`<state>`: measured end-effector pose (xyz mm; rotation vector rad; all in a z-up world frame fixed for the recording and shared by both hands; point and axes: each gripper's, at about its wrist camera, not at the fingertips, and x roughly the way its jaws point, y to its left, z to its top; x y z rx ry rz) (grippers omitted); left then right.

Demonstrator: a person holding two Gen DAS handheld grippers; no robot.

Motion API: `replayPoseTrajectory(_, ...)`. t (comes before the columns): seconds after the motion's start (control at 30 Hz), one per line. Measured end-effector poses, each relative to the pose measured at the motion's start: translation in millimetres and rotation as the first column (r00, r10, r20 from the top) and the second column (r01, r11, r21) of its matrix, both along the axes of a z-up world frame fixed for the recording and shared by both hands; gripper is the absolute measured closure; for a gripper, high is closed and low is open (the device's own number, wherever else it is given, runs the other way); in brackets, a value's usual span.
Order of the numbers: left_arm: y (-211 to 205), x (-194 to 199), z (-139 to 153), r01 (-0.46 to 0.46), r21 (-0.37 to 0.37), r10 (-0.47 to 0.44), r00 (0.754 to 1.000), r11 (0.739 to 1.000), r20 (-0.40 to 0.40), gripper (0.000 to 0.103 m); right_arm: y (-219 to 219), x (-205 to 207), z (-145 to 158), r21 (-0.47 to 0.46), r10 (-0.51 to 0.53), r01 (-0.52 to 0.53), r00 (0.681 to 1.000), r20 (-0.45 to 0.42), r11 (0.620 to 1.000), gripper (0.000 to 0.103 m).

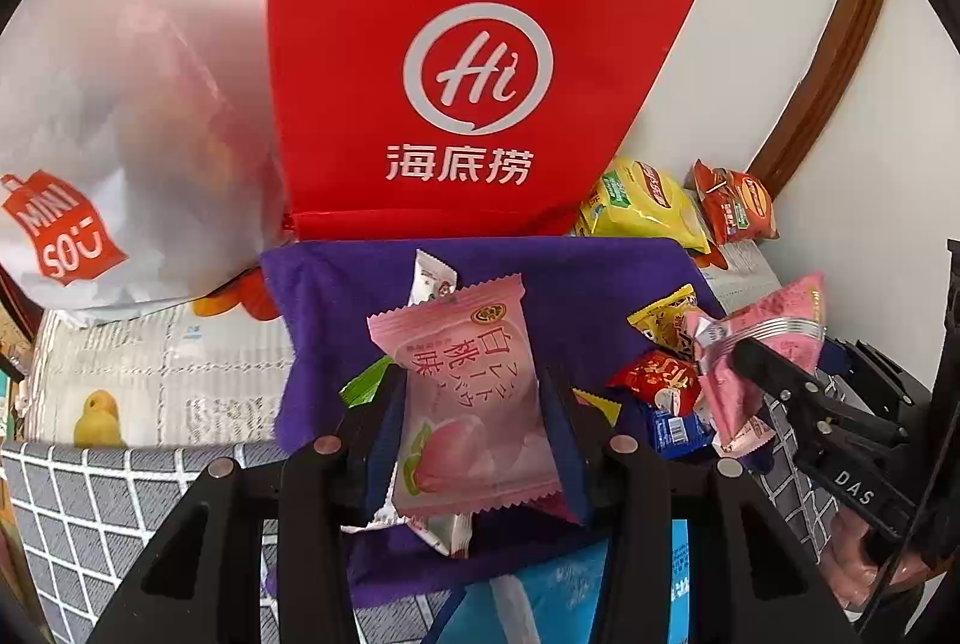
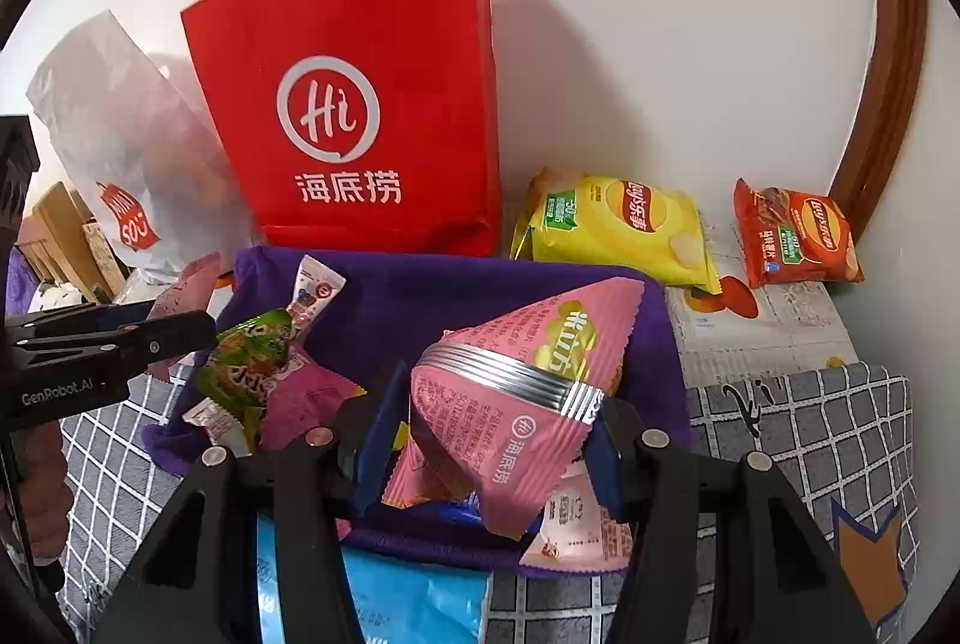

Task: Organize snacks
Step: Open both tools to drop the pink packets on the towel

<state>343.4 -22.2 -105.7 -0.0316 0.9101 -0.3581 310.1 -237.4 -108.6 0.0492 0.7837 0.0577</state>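
The left gripper (image 1: pixel 474 404) was clamped on a pink peach-flavour snack packet (image 1: pixel 474 404), held upright above the purple felt bin (image 1: pixel 336 284). The right gripper (image 2: pixel 492 428) gripped a pink triangular Haidilao snack pouch (image 2: pixel 516 404) over the same bin. Loose snacks, among them a green candy packet (image 2: pixel 252 356), lay inside at nine o'clock of the pouch. A red Haidilao paper bag (image 2: pixel 360 104) stood at twelve o'clock behind the bin, with a yellow Lay's chip bag (image 2: pixel 618 224) and a red Lay's chip bag (image 2: pixel 792 236) at two o'clock.
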Motion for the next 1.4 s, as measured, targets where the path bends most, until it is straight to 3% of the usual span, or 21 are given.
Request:
replayPoseTrajectory(0.33,-14.3,21.0,-14.8,0.014,0.001,-0.014,0.999,1.000,-0.031,0.060,-3.4,20.2,-17.2,0.050,-0.005,0.006,1.000,-0.016,0.999,0.049)
replayPoseTrajectory(0.97,-33.2,33.8,-40.0,0.038,0.032,-0.035,0.997,0.999,-0.066,0.059,0.2,37.1,-46.4,0.029,0.009,-0.007,0.997,-0.070,1.000,0.048)
replayPoseTrajectory(1.1,-31.7,36.7,-38.3,0.024,0.018,-0.022,0.997,1.000,-0.071,0.050,-2.8,38.7,-46.1,0.035,0.009,-0.006,0.997,-0.082,0.999,0.046)
replayPoseTrajectory(1.17,-28.4,36.5,-36.3,0.015,0.012,-0.015,0.998,1.000,-0.067,0.045,-3.7,38.0,-44.9,0.036,0.006,-0.003,0.997,-0.081,0.999,0.039)
replayPoseTrajectory(1.23,-27.3,36.3,-34.8,0.008,0.014,-0.007,0.998,1.000,-0.066,0.034,-4.7,36.8,-43.8,0.035,-0.001,0.004,0.997,-0.078,0.999,0.035)
replayPoseTrajectory(1.4,-26.0,31.4,-29.2,-0.005,0.031,0.007,0.997,1.000,-0.072,0.025,-4.1,28.1,-36.5,0.016,-0.010,0.011,0.997,-0.077,1.000,0.034)
